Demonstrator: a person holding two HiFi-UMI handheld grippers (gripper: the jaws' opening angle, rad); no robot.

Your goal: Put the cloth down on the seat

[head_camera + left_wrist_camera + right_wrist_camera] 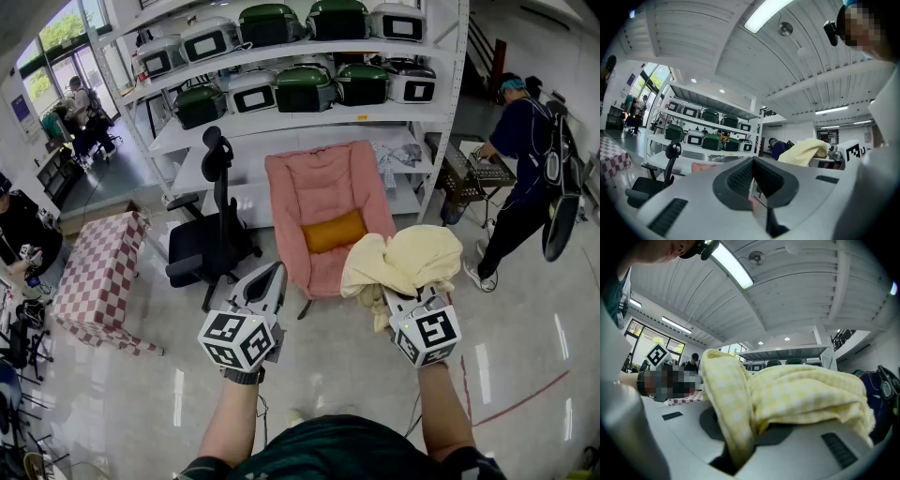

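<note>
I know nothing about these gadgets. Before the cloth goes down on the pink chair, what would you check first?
1. Cloth gripped: the yellow cloth is pinched between the fingers of the right gripper, with the rest bunched on top. Ok.
2. Seat free: the pink chair holds only an orange cushion at the back. Ok.
3. Cloth over the seat: it seems to be held short of the chair, above the floor. Not ok.
4. Left gripper out of the way: fingers together, empty, apart from the cloth. Ok.
5. Way in: the black office chair stands to the left, off the path. Ok.
</note>
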